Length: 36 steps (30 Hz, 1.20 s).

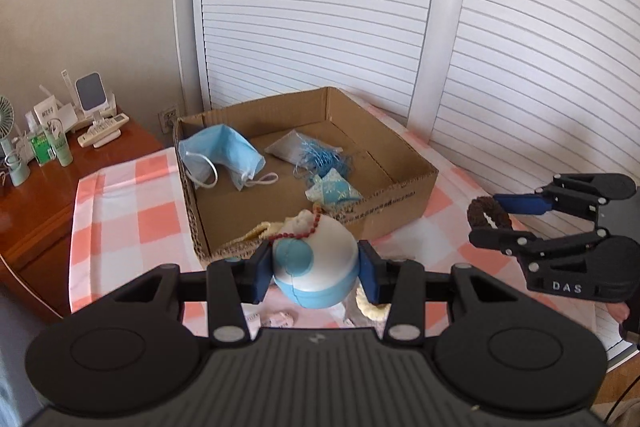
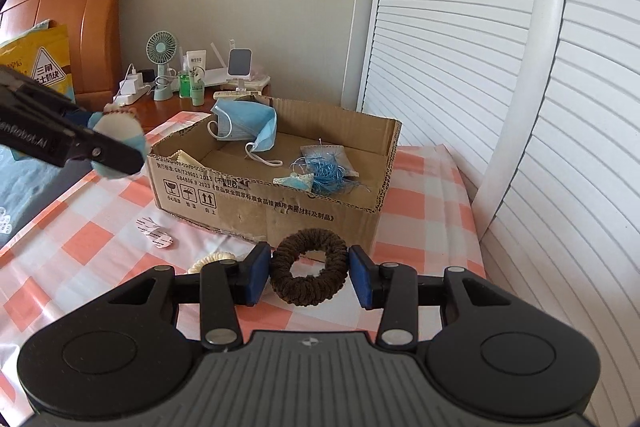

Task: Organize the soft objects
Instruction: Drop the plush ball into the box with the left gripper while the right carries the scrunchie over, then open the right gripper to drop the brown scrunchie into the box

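Above the checked bedcover (image 2: 408,203), left tongs (image 1: 315,269) clamping a white-and-blue plush toy (image 1: 320,259), right tongs (image 2: 309,273) pinching a brown scrunchie (image 2: 308,273), cardboard box (image 2: 256,203) just beyond holding a blue face mask (image 2: 248,125).

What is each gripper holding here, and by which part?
Left gripper clamps the white-and-blue plush toy across its round body. Right gripper holds the brown scrunchie by its outer sides.

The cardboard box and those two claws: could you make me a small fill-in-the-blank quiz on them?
1. The left gripper holds a white and ___ plush toy.
2. The right gripper holds a ___ hair scrunchie.
3. A blue face ___ already lies in the cardboard box.

Missing words: blue; brown; mask
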{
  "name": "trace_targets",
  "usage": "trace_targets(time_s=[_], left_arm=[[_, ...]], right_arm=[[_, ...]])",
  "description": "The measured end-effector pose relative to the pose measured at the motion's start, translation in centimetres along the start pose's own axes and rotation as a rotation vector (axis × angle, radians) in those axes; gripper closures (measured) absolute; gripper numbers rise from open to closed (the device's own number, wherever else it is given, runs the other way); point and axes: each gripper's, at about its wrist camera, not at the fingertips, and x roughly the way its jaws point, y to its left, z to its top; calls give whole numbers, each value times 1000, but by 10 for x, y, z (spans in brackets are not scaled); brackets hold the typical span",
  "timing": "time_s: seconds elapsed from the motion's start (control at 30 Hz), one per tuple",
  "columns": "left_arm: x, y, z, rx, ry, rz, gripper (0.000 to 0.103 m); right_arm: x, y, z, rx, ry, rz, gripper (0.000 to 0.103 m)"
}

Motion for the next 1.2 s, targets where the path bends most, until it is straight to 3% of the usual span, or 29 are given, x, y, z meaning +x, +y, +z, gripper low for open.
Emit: trace_targets(time_s=[0.4, 0.43, 0.5, 0.57, 0.67, 0.77, 1.2], left_arm=[[61, 20, 55, 25, 20, 64, 58], [65, 22, 56, 24, 15, 76, 55], [73, 26, 57, 8, 13, 111, 23], [73, 30, 54, -14, -8, 141, 17], [68, 34, 48, -48, -6, 128, 16], [56, 30, 38, -70, -11, 138, 8], [-2, -6, -35, -139, -43, 192, 1]], right_arm=[[6, 1, 10, -14, -7, 16, 55], [7, 1, 11, -13, -7, 17, 55], [8, 1, 12, -14, -8, 21, 55], [8, 2, 12, -15, -8, 23, 55], [9, 2, 12, -17, -10, 26, 55], [10, 1, 12, -19, -11, 30, 55], [17, -5, 31, -33, -42, 26, 55]])
